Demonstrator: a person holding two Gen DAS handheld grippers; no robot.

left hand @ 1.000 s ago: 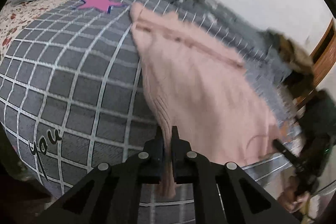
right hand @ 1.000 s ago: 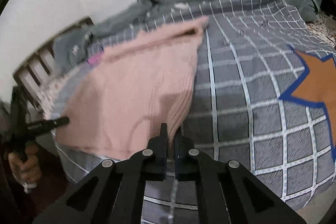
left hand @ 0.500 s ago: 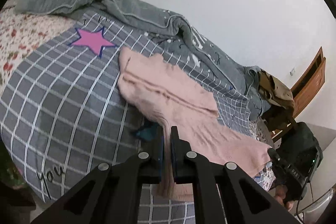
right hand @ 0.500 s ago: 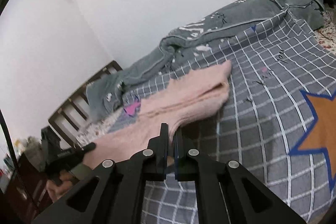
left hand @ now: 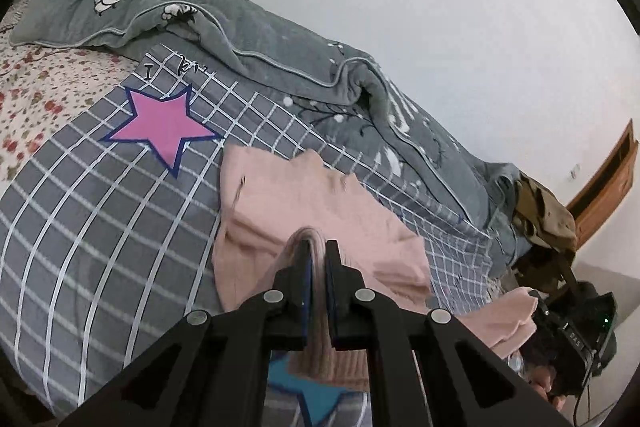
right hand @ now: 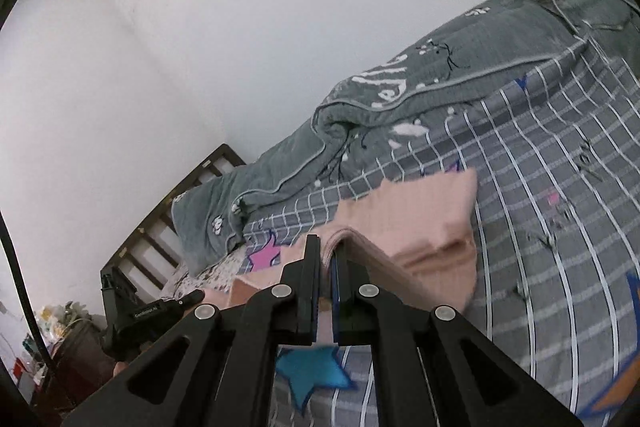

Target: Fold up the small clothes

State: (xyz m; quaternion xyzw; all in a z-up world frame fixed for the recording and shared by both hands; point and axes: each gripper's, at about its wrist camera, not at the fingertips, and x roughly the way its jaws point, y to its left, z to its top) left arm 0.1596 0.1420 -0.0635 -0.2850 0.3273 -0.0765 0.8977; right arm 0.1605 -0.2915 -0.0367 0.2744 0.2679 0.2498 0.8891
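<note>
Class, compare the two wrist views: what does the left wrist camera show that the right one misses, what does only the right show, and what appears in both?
Only the left wrist view shows the floral sheet and a wooden cabinet.

Only the right wrist view shows an orange star on the checked cover.

Both show the pink sweater, the pink star, the grey quilt, and each gripper, left gripper and right gripper, shut on the sweater's edge.

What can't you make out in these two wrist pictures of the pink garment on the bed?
- Pink garment: its near hem, left wrist view, hidden behind the left gripper.
- Same garment, right wrist view: knit detail lost to blur; the near part sits behind the right gripper.
- Garment type: sleeves or legs not visible in either view.
- Blue star: partly covered by the gripper body.
</note>
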